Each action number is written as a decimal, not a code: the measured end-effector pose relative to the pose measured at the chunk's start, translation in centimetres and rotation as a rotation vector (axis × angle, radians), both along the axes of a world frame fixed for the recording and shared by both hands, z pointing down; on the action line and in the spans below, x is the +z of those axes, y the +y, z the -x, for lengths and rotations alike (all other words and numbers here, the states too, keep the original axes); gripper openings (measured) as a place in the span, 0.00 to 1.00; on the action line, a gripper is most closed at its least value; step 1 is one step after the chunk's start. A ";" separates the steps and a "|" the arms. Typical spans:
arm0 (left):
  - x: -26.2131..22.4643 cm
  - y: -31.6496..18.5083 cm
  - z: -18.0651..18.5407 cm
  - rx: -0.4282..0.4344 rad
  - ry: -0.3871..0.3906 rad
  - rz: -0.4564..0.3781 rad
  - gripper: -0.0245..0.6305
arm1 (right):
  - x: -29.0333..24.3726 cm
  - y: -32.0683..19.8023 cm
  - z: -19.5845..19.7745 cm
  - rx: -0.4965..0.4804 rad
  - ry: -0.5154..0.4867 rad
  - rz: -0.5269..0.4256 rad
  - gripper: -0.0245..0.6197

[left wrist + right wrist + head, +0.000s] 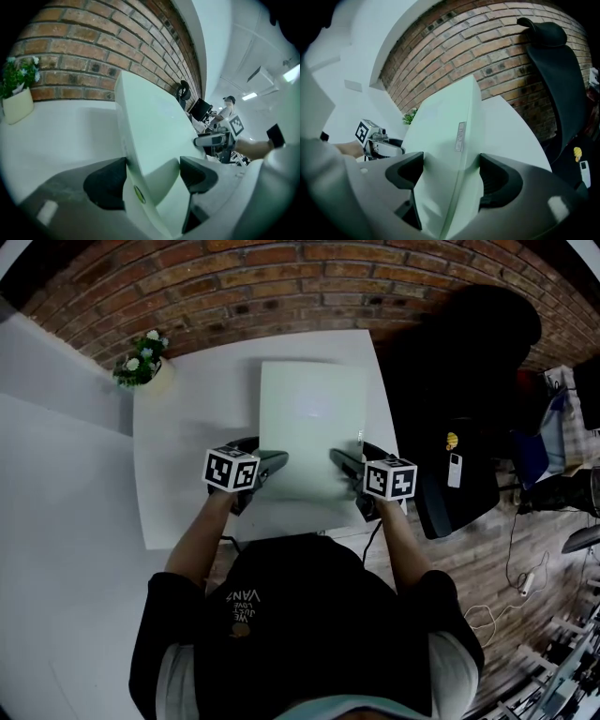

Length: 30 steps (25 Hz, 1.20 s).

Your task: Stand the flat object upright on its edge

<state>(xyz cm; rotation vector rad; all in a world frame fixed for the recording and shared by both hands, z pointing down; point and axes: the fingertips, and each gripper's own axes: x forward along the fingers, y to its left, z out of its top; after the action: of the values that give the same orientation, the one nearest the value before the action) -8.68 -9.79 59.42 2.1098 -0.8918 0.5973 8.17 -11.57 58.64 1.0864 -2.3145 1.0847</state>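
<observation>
Flat panel (309, 418): lies over the table (187, 427), and I hold it by both side edges.
Left gripper (267, 465): I have the jaws clamped on the left edge, ready to tip it.
Right gripper (345, 463): jaws clamped on the opposite edge, which I judge will steady the lift.

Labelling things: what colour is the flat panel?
Pale greenish white; the flat panel shows best in head view.

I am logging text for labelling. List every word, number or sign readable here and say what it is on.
"VANS", seen upside down: print on the black shirt; the smaller lines beside it are unreadable.
Silver label on the edge of the white panel: too blurred to read.
Round sticker on that panel: unreadable.
</observation>
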 end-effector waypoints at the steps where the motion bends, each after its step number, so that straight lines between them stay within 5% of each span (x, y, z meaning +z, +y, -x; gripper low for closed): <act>1: -0.3 -0.3 0.1 0.000 -0.004 -0.014 0.60 | -0.4 -0.3 0.1 -0.005 0.006 -0.014 0.62; 30: -7.0 -10.1 1.7 -0.029 -0.103 -0.299 0.52 | -7.1 -10.7 1.5 -0.108 0.127 -0.307 0.61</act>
<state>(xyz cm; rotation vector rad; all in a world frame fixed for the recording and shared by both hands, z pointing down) -10.37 -19.86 52.39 2.3429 -1.1258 0.5914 6.62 -22.26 51.57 1.0855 -2.4570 0.6148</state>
